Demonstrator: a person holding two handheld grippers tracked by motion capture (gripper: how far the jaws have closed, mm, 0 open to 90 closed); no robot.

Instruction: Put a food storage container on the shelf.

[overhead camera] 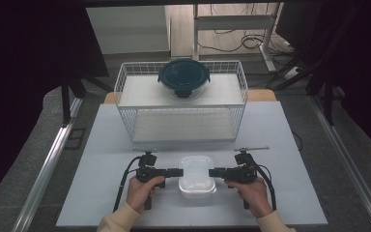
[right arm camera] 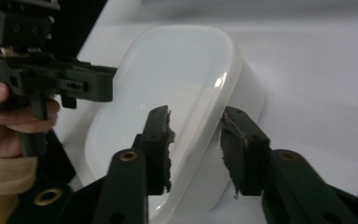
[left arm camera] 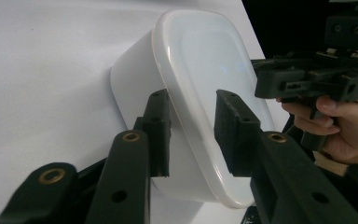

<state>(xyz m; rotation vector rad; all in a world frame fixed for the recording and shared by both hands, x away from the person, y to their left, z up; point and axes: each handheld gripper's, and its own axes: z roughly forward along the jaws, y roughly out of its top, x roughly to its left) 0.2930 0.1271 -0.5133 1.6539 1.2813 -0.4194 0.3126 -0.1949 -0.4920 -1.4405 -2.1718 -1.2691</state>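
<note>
White lidded plastic box [overhead camera: 197, 177], rounded corners, both grippers' fingers [left arm camera: 237, 126] straddling its rim, unclenched.

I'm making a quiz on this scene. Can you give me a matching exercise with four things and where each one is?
Things:
1. white lidded container
2. dark round lidded bowl
3. left hand-held gripper
4. right hand-held gripper

Places:
A. on top of the wire basket
B. at the container's right side
C. on the table between both grippers
D. at the container's left side

Pairs: 1-C, 2-A, 3-D, 4-B
</note>
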